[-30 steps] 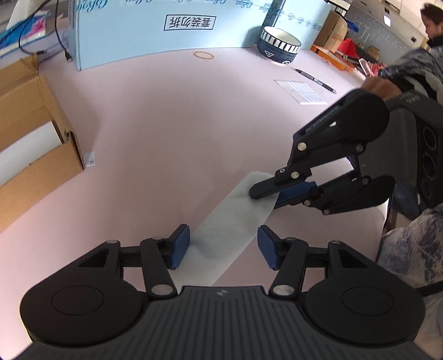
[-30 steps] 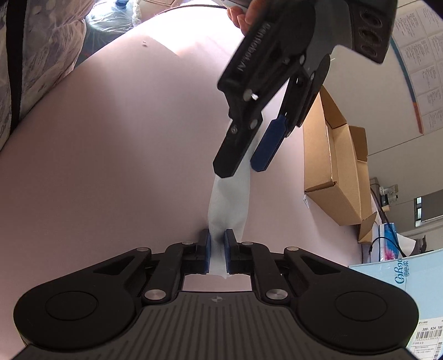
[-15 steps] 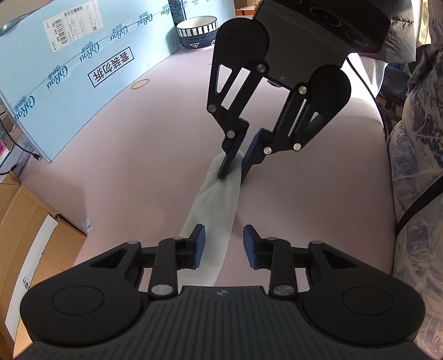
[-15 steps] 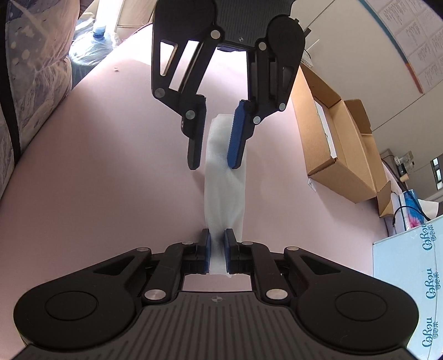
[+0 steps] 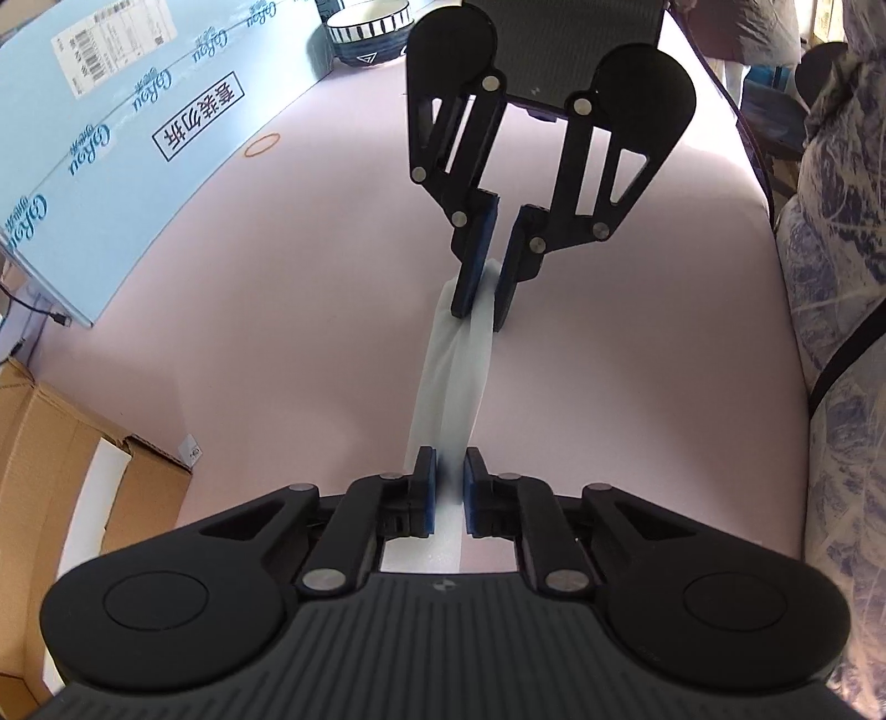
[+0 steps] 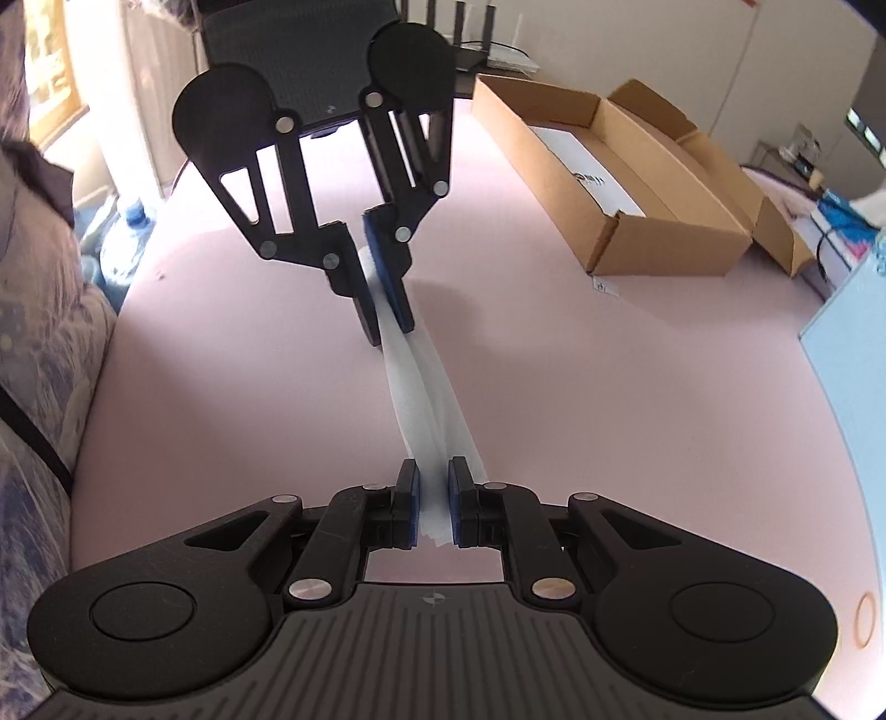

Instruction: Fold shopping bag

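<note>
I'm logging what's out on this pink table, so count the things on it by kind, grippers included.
Grippers: 2, left and right
Shopping bag: 1
Cardboard boxes: 2
Blue box: 1
Bowl: 1
Rubber band: 1
Total: 8

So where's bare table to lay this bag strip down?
Bare pink tabletop lies between the white folded bag strip and the light-blue carton; more on the strip's other side, toward the patterned cloth. Crowded: brown cardboard box, striped bowl.

An office or storeroom: pink table (image 5: 310, 310), cardboard box (image 6: 626, 183) at two o'clock, printed blue carton (image 5: 127, 144) at ten.
</note>
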Motion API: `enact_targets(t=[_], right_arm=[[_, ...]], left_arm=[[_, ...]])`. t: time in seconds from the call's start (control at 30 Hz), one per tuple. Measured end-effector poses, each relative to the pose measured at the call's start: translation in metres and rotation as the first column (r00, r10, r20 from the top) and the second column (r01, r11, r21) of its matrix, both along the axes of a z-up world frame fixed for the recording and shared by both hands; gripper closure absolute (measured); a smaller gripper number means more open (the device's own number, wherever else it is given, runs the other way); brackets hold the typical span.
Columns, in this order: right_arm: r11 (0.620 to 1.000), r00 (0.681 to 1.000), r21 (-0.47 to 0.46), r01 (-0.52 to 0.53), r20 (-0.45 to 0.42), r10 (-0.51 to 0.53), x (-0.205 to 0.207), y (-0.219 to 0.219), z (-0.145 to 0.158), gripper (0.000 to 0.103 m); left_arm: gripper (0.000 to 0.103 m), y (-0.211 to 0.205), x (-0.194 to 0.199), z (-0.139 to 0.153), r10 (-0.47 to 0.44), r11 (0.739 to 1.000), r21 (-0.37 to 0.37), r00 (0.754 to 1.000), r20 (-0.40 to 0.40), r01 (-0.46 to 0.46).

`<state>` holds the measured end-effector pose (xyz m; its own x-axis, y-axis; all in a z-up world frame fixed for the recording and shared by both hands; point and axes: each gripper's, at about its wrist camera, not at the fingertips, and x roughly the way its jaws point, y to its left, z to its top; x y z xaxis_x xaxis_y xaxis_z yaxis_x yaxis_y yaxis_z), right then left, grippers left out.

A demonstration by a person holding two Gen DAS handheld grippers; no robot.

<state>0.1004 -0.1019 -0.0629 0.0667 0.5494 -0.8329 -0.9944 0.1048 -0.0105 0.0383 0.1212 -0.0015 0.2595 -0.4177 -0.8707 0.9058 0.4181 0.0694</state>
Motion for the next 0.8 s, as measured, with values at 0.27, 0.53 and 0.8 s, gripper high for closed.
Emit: enact_targets(t=[0.27, 0.53, 0.8], right_arm=[[0.963, 0.907, 0.036, 0.266, -0.348, -0.237, 0.022, -0.037, 0.007, 0.093], [0.887, 0.724, -0.027, 0.462, -0.566, -0.394, 0.067, -0.026, -0.013, 0.097], [0.850, 0.695, -0.089, 0.519, -0.535, -0.480, 0.066, -0.015, -0.009, 0.098]], left_arm=[[0.096, 0.026, 0.039, -0.006, 0.138, 0.980, -0.096, 0.941, -0.308, -0.175], [0.093, 0.055, 0.061, -0.020, 0.235, 0.923, -0.135, 0.804, -0.546, -0.361], [0.093, 0.080, 0.072, -0.035, 0.295, 0.837, -0.118, 0.623, -0.724, -0.534]])
